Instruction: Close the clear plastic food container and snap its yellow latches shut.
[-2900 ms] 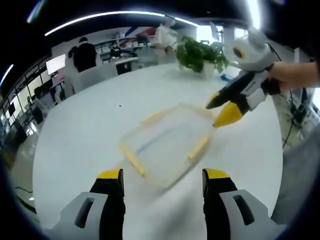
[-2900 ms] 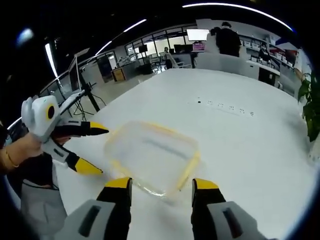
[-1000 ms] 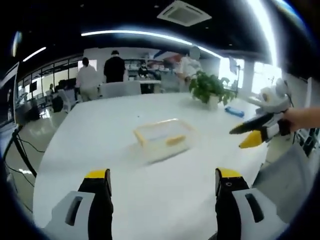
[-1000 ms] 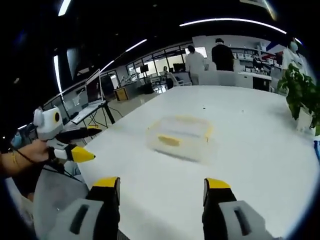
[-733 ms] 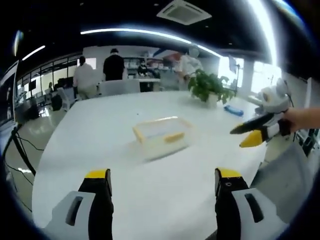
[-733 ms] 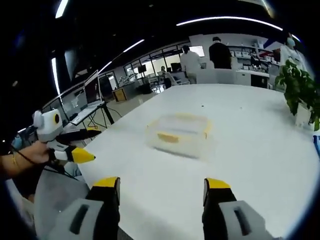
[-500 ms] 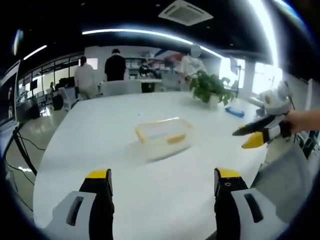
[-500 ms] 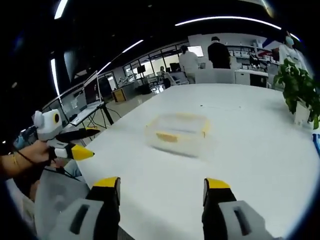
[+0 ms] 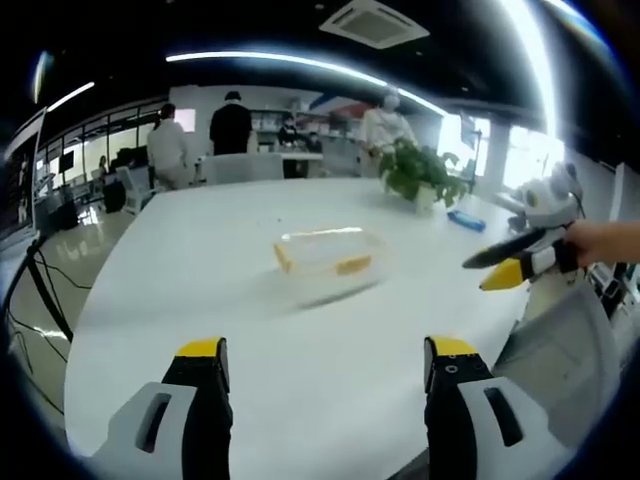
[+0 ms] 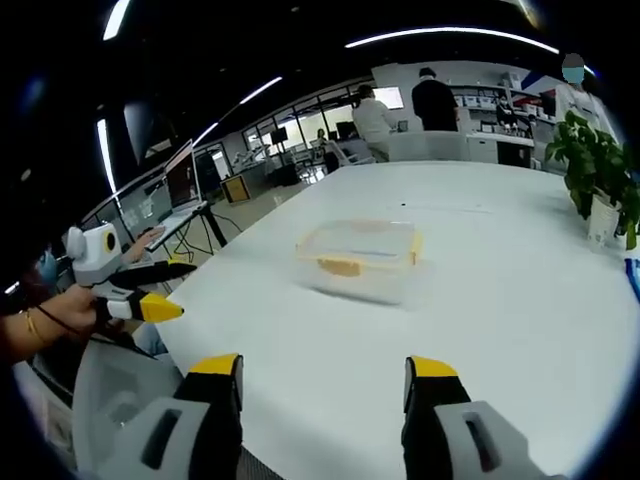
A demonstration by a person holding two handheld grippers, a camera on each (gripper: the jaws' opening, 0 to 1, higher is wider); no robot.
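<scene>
The clear plastic food container (image 9: 326, 254) sits alone near the middle of the white table (image 9: 250, 340), with its lid on top and yellow latches (image 10: 345, 266) showing along its sides; in the right gripper view it stands well ahead of the right tool (image 10: 323, 405), and in the left gripper view well ahead of the left tool (image 9: 324, 385). Both tools are held back at the near edge of the table with their jaws spread wide and nothing between them. What could go wrong from here, as I judge it, is leaving the job unchecked: from this far off the pictures cannot tell whether every latch is fully pressed down, and one only half seated would let the lid spring loose. Should either tool go back in, the light box could skid on the smooth table if pushed from one side without the other tool bracing it. The container is low and rectangular with rounded corners, its walls see-through and faintly cloudy, a yellow rim under the lid, and one yellow latch facing the right tool. A potted plant (image 9: 418, 176) stands beyond it, and people stand by desks far behind.
</scene>
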